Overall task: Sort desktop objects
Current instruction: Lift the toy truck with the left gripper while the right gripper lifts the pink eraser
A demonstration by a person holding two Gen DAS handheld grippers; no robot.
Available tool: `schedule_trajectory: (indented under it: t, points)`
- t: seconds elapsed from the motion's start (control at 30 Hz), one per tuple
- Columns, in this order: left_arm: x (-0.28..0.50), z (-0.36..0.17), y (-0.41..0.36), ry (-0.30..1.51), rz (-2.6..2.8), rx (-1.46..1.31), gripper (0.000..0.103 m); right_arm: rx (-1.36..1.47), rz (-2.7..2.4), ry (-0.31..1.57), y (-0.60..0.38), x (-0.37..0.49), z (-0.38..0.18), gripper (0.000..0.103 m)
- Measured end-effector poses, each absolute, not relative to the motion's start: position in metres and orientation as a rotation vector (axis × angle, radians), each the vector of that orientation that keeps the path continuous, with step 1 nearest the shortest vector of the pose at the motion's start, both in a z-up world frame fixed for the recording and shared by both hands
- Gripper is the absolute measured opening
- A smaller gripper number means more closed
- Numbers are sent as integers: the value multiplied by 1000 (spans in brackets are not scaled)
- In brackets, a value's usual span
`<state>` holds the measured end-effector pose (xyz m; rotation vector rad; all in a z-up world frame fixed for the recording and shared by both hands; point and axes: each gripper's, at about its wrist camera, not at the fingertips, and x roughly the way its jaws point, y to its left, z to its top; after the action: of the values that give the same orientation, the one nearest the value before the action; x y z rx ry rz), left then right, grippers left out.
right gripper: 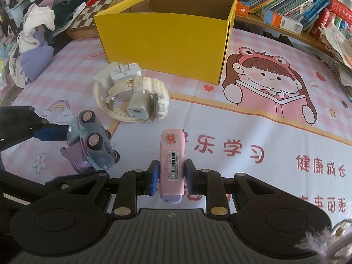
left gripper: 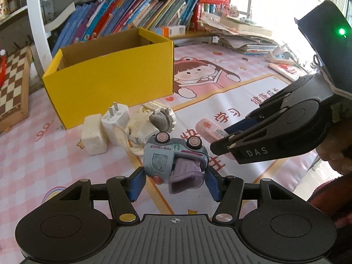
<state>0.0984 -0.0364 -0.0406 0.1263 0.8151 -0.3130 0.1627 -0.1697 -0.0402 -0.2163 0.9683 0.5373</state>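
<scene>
Both loaded: left hand-held gripper [left gripper: 175, 181] pinches grey-blue plastic toy truck [left gripper: 176, 161], rigid, light, awkwardly rounded; right hand-held gripper [right gripper: 171, 177] narrowly clamps slim pink plastic stick [right gripper: 172, 154], smooth, slip-prone.

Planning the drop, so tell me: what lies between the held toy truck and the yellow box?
The white watch, white chargers and a white block, clustered on the mat in the left wrist view.

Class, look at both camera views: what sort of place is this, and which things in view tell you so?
Most likely a child's study desk at home. A shelf of children's books stands behind it, a pink cartoon desk mat with a reading girl covers the top, and a toy truck lies among the things.
</scene>
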Motion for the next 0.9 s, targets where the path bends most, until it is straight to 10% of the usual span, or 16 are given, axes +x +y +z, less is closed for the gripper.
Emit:
schedule_trajectory:
  t: [0.9]
  points:
    - [72, -10, 1, 723, -275, 80, 58, -156, 513, 941, -163, 133, -14, 23]
